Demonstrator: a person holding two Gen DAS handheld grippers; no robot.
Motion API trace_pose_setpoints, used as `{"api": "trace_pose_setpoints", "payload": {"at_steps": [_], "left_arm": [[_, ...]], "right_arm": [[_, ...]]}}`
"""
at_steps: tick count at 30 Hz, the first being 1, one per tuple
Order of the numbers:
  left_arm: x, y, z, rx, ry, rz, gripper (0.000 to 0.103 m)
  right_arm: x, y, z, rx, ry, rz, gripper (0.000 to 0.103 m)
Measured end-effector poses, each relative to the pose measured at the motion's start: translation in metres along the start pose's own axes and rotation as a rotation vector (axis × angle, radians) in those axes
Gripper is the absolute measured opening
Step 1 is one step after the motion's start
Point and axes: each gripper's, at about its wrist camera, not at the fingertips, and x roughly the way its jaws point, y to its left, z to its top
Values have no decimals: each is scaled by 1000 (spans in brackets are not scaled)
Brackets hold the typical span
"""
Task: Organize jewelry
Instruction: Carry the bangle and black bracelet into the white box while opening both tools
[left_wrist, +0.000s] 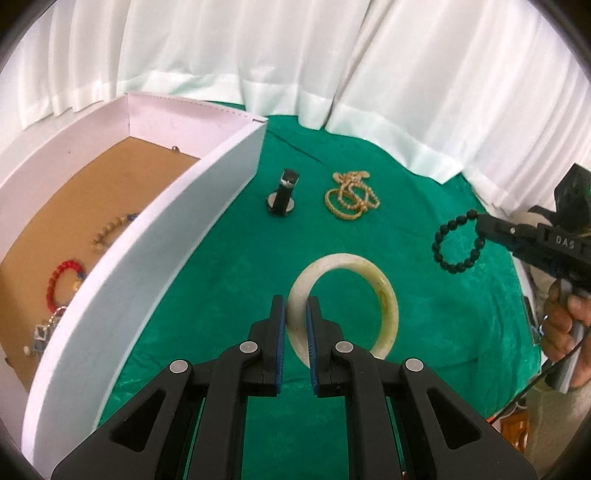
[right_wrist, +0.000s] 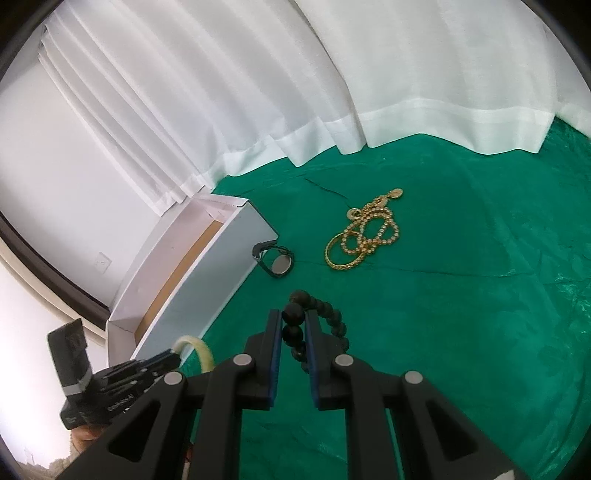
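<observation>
Far left, white box (left_wrist: 155, 236) with brown cardboard floor. Inside: tan bead bracelet (left_wrist: 107, 230), red bead bracelet (left_wrist: 61, 282), silvery chain piece (left_wrist: 46, 328) toward the near end, all lying flat.

Just right of the box's far corner, on the green cloth (left_wrist: 229, 280) covering the tabletop: black watch (left_wrist: 282, 197), round case down, strap standing up. Beside it, farther right: tangle of gold bead chain (left_wrist: 356, 192) lying partly over a gold bangle (left_wrist: 341, 212), the two touching.

Centre, nearer the camera: left tongs (left_wrist: 295, 314) closed on a pale jade bangle (left_wrist: 384, 295), blue pads (left_wrist: 281, 332) pinching the ring's left side, ring held on edge, apparently clear of the cloth. In the right wrist view the same bangle (right_wrist: 201, 349) showing just in front of the box's near wall (right_wrist: 207, 280).

Right: right tongs (right_wrist: 293, 325) shut on a black bead bracelet (left_wrist: 456, 242), a large bead (right_wrist: 293, 313) squeezed between the pads, remaining loop of beads hanging off to the side, above the cloth. Person's hand (left_wrist: 565, 325) wrapped around the handle at the right edge.

Behind everything: white curtain (left_wrist: 332, 66), hem resting on the cloth.
</observation>
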Motion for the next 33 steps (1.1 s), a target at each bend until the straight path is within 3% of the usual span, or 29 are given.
{"api": "trace_pose_setpoints", "payload": {"at_steps": [8, 17, 33], "left_arm": [[-33, 12, -2, -28, -26, -34, 9], [-90, 39, 5, -59, -79, -44, 9], [-149, 131, 27, -166, -127, 45, 9]], "right_arm": [[-3, 20, -4, -32, -2, 23, 13], [-9, 67, 6, -112, -13, 105, 13], [37, 173, 25, -273, 49, 204, 13]]}}
